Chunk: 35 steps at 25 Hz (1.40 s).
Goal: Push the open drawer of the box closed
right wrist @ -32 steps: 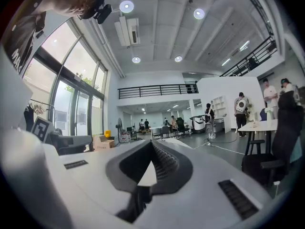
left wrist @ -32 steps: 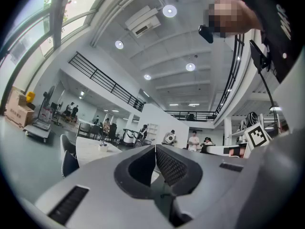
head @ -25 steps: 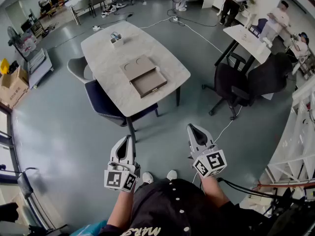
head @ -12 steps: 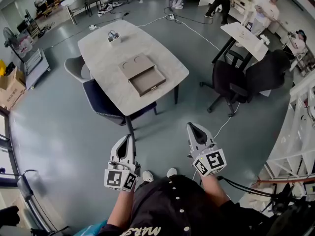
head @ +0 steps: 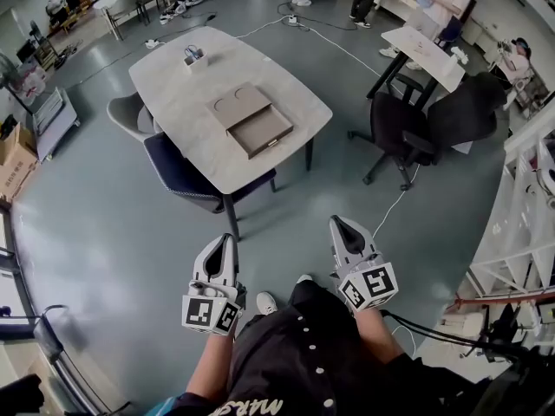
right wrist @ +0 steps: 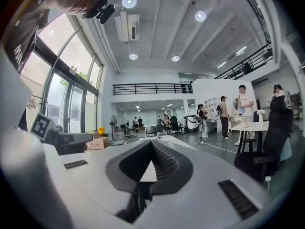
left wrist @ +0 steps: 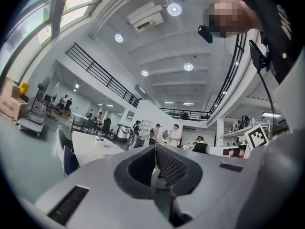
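A flat tan box (head: 237,106) lies on the pale oval table (head: 182,94) in the head view. Its drawer (head: 265,134) is pulled out toward the table's near right edge. Both grippers hang low in front of the person, well short of the table and above the grey floor. The left gripper (head: 228,239) and the right gripper (head: 337,224) are shut with nothing in them. In the left gripper view the left gripper (left wrist: 155,148) has its jaws closed together and points up at the hall; the table (left wrist: 93,145) shows far off at the left. The right gripper (right wrist: 152,146) likewise has its jaws together.
A dark blue chair (head: 184,175) is tucked at the table's near side and a grey chair (head: 128,115) at its left. Black office chairs (head: 408,128) stand to the right by another table (head: 422,45). A small holder (head: 192,55) sits on the table's far end. White shelving (head: 531,206) lines the right.
The table and box have shifted slightly up and left in the head view as the person moves. Both grippers stay shut and in the same place before the body.
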Each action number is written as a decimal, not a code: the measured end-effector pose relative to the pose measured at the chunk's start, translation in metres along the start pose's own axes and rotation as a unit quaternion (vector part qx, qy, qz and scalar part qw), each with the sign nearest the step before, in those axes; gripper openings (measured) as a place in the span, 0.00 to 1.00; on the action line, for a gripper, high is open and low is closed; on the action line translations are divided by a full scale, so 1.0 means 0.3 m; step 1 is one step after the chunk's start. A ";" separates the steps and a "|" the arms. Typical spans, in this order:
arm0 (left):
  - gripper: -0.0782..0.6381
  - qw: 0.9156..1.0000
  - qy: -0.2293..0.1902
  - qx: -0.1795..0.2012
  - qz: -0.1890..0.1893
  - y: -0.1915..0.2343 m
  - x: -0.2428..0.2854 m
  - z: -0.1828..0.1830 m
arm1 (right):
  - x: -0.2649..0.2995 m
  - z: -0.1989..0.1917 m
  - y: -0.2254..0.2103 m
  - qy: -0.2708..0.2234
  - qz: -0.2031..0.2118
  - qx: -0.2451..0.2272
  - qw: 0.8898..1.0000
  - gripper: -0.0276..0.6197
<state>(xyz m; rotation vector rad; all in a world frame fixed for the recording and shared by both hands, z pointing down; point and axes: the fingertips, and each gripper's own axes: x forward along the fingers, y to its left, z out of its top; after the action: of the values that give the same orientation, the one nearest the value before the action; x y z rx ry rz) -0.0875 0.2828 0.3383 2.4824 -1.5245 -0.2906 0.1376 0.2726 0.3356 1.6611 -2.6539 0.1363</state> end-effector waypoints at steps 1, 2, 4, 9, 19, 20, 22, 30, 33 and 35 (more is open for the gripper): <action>0.13 1.000 0.000 0.000 0.000 0.007 -0.004 0.002 | 0.002 -0.004 0.008 0.002 0.000 0.000 1.000 0.04; 0.13 1.000 0.000 -0.001 0.001 0.014 -0.008 0.003 | 0.003 -0.005 0.014 0.003 0.001 0.000 1.000 0.04; 0.13 1.000 0.001 -0.003 0.003 0.023 -0.007 -0.002 | 0.009 -0.007 0.018 0.003 0.001 0.000 1.000 0.04; 0.13 1.000 0.004 -0.002 0.002 0.033 0.018 -0.020 | 0.042 -0.019 -0.007 0.004 -0.003 -0.001 1.000 0.04; 0.13 1.000 0.005 0.002 0.018 0.128 0.163 -0.013 | 0.225 -0.026 -0.084 0.002 0.010 0.013 1.000 0.04; 0.13 1.000 0.005 0.003 0.019 0.138 0.189 -0.012 | 0.251 -0.024 -0.099 0.001 0.012 0.014 1.000 0.04; 0.13 1.000 0.004 0.004 0.020 0.155 0.245 -0.009 | 0.304 -0.011 -0.133 -0.002 0.013 0.013 1.000 0.04; 0.13 1.000 -0.005 0.011 0.022 0.229 0.499 0.027 | 0.541 0.035 -0.270 -0.008 0.026 0.011 1.000 0.04; 0.13 0.999 -0.009 0.016 0.027 0.252 0.582 0.043 | 0.620 0.051 -0.322 -0.013 0.032 0.013 0.999 0.04; 0.13 0.999 -0.010 0.019 0.032 0.261 0.626 0.054 | 0.660 0.065 -0.353 -0.016 0.036 0.015 0.999 0.04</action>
<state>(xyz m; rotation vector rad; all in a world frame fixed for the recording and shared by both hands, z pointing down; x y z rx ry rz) -0.0751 0.0791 0.3344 2.4601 -1.6293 -0.2775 0.1467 0.0474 0.3339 1.5889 -2.7508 0.1522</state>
